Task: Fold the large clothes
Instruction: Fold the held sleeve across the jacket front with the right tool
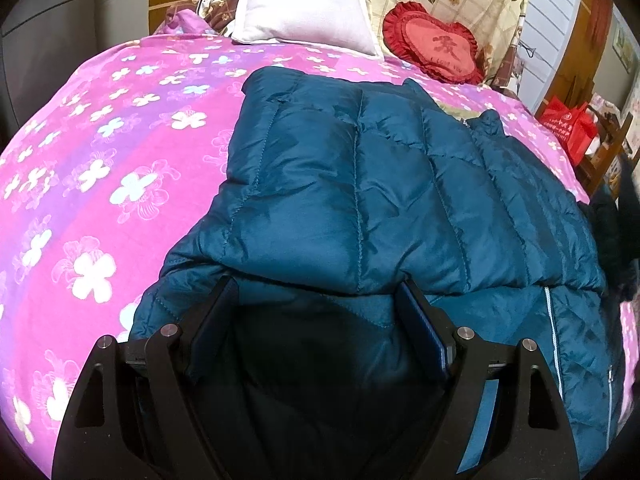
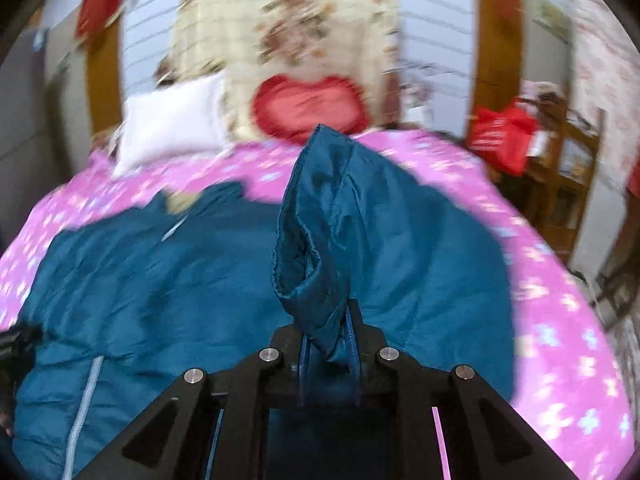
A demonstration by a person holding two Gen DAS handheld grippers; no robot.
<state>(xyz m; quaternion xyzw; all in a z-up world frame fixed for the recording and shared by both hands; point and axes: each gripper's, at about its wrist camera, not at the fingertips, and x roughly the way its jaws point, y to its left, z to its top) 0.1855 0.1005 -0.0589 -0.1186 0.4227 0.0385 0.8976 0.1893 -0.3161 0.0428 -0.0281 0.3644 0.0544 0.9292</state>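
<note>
Right gripper pinches the teal jacket's sleeve — left gripper gapes empty.

A red, frilled, heart-shaped cushion at the far end of the bed bears one large Chinese character stitched in darker red, with a small line under it that seems to read "I LOVE YOU". A red paper shopping bag at the far right carries pale printing, too small to read. The right wrist view is blurred; nothing there is legible.
</note>
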